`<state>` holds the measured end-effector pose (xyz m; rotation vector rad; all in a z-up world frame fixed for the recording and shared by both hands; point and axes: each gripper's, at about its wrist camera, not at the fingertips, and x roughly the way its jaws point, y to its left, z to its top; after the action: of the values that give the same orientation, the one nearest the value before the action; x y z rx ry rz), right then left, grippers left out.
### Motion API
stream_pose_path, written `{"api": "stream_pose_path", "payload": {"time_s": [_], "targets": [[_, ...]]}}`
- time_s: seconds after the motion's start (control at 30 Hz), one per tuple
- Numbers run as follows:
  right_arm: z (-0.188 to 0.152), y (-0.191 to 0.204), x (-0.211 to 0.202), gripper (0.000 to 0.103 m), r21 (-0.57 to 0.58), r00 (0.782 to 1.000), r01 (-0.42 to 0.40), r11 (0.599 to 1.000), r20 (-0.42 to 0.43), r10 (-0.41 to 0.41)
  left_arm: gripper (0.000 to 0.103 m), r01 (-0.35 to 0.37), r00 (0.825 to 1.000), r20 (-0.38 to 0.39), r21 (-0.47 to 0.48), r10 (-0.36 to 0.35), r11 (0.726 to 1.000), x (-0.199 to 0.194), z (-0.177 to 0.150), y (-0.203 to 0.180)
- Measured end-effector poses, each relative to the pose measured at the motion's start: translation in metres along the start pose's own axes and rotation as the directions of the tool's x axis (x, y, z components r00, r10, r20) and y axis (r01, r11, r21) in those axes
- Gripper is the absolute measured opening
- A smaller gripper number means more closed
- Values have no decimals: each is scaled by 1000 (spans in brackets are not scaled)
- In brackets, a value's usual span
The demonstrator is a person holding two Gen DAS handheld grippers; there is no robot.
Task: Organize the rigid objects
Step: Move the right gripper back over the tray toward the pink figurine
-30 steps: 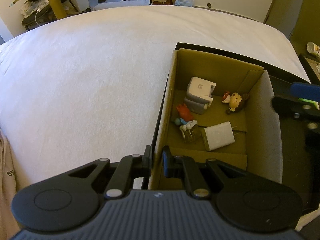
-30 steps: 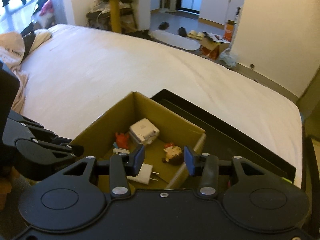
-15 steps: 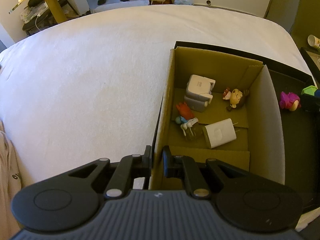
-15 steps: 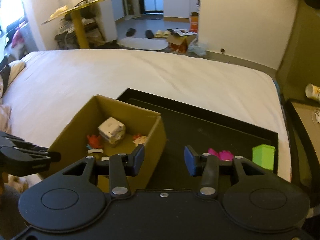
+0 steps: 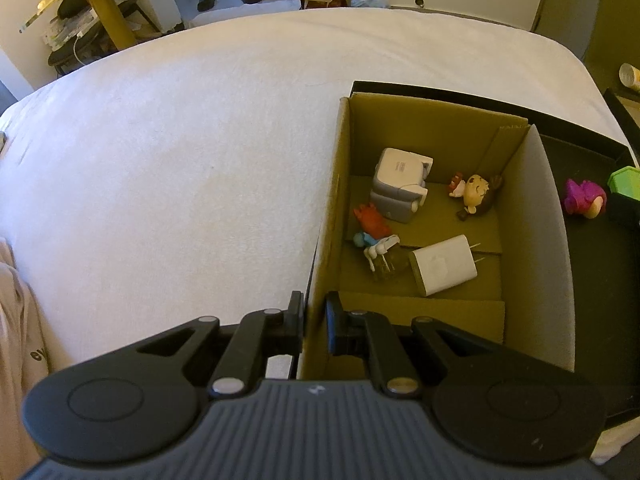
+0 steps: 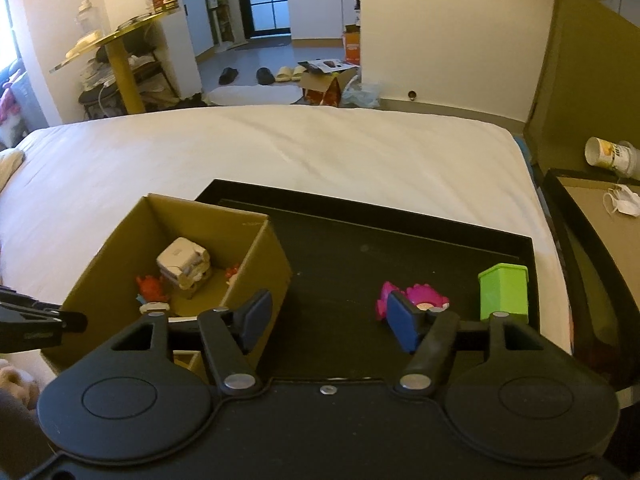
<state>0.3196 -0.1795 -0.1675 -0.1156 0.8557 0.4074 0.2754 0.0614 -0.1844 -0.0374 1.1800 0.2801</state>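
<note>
1. Pink toy (image 6: pixel 416 298) lying on the black tray (image 6: pixel 360 256), to the right of the cardboard box (image 6: pixel 260 272) and just left of the green block (image 6: pixel 505 291). Not in the box yet, so probably next to go in.
2. Could get knocked over or pushed away: right blue pad (image 6: pixel 402 322) already in front of its near side, left pad far off to the left. Needs centring before any squeeze.
3. Could bump the green block too, so close beside the toy.
4. Could slip out on the way over: bumpy, round shape, hard to pinch flat.
5. Could catch on the box's right wall when carried across, or land on the white charger (image 5: pixel 444 270), the grey cube (image 5: pixel 400 184) or the little doll (image 5: pixel 476 194) already inside.
6. Right gripper (image 6: pixel 330 316): low over the tray, tipped down and forward, aimed a bit left of the toy. Jaws just been opening, standing apart now, nothing between them.
7. Left gripper (image 5: pixel 314 322): pointing steeply down at the box's near left corner, jaws pinched shut on the left wall, holding the box steady on the white bed (image 5: pixel 180 160).
</note>
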Motion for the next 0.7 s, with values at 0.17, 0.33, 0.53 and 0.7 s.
{"api": "stream_pose_path", "payload": {"time_s": [0.17,0.33,0.53,0.7], "targets": [[-6,-11,5,67,32,1000,19,999,11,-19,10,-8,1000,0,4,8,1000,0,0,-2],[-13,-27,7,67,85,998,32,996,49,-37,10,-7,1000,0,0,7,1000,0,0,-1],[-18,-36,17,67,92,994,72,993,70,-79,10,-11,1000,3,1,11,1000,0,0,-1],[-18,-41,34,67,86,995,87,992,44,-91,10,-9,1000,5,-4,9,1000,1,0,0]]}}
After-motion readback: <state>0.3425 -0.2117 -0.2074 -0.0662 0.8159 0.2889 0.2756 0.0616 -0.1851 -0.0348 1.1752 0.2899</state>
